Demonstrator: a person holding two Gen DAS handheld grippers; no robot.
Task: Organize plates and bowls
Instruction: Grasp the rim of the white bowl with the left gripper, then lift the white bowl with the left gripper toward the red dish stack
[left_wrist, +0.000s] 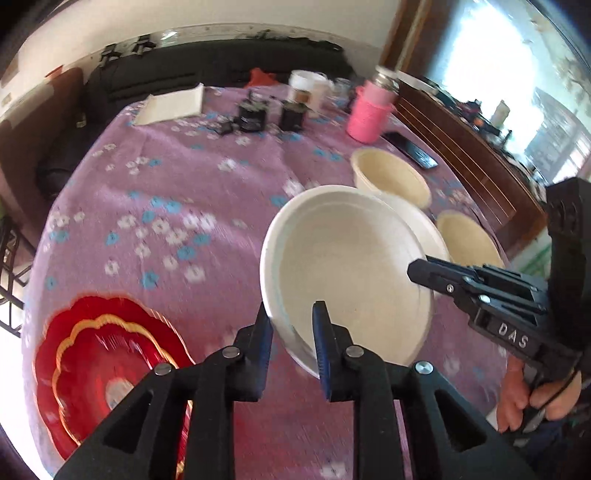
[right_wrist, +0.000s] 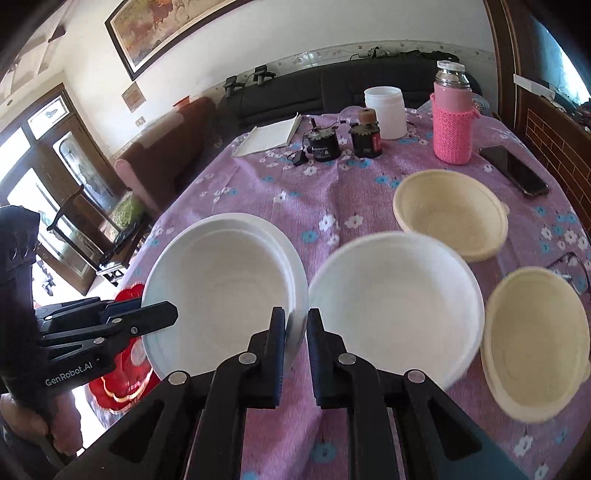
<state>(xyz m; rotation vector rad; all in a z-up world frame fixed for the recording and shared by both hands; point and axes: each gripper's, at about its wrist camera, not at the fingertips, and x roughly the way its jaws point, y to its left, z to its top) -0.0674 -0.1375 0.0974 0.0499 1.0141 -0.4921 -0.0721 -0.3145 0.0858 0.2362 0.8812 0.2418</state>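
**A:** In the left wrist view, where is the plate against the fingers?

**B:** The white plate (left_wrist: 347, 273) hangs tilted above the table, and the left gripper (left_wrist: 293, 345) is clamped on its near rim, one finger under and one inside. The right gripper (left_wrist: 424, 275) bites the same plate's right edge.

**A:** And around it?

**B:** A stack of red plates (left_wrist: 107, 369) lies near left on the purple flowered tablecloth (left_wrist: 166, 192). Two cream bowls sit to the right, the far one (left_wrist: 389, 177) and a nearer one (left_wrist: 469, 240).

**A:** Now the right wrist view.

**B:** The right gripper (right_wrist: 295, 332) is closed on the plate's (right_wrist: 225, 291) thin right rim; the left gripper (right_wrist: 162, 314) holds its left edge. A second white plate (right_wrist: 399, 302) lies just right of the fingers, blurred.

**A:** The room?

**B:** Far on the table stand a pink-sleeved flask (right_wrist: 452, 122), a white jar (right_wrist: 384, 110) and a phone (right_wrist: 513, 170); a framed painting (right_wrist: 166, 26) hangs on the wall.
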